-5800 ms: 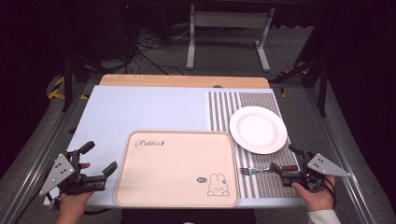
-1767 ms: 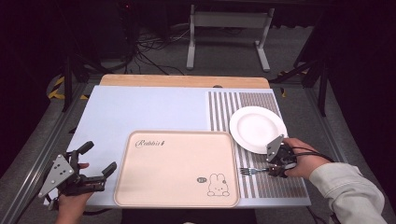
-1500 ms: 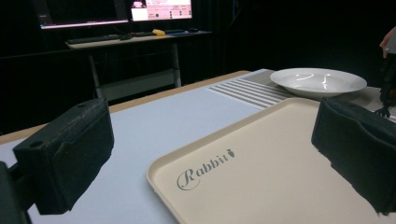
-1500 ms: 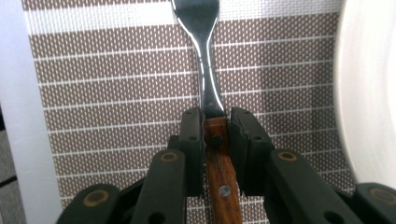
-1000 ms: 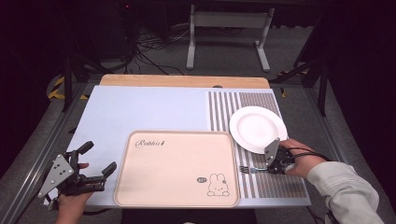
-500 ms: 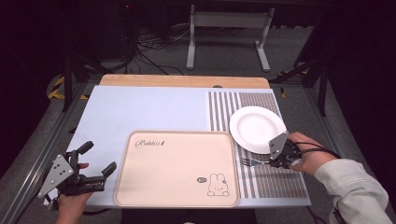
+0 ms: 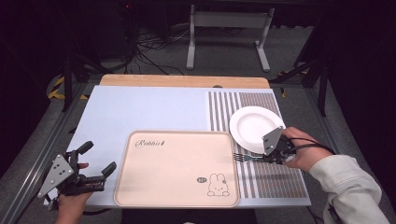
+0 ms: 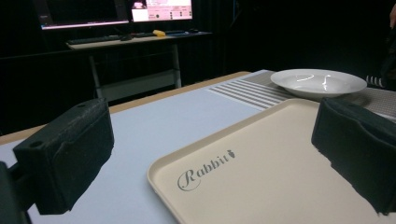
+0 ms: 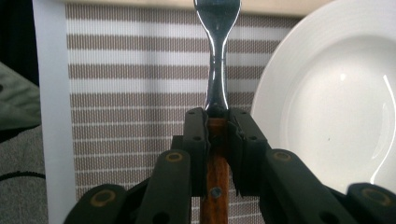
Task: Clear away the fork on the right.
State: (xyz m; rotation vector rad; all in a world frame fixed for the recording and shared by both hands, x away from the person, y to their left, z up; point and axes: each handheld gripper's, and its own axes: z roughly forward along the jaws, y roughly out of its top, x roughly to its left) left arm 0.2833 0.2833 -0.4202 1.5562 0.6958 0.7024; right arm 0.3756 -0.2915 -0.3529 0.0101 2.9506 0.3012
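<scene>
Place: a lab or recording studio, dark all round.
Worktop (image 7: 140, 112): metal-framed, lit from above, at centre frame.
Floor: grey carpet with loose cables (image 7: 149, 46), upper left.
Stand: grey metal frame (image 7: 229, 28), top centre.
Background desk: lit monitors (image 8: 116, 11) and a keyboard (image 8: 98, 41), upper left of the left gripper view.

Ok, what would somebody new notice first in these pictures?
Probably the big beige tray with its rabbit drawing, lying at the near edge of the pale blue mat. Next, the white plate on the striped part at the right, where the right hand-held gripper clamps a wooden-handled fork beside it.
</scene>
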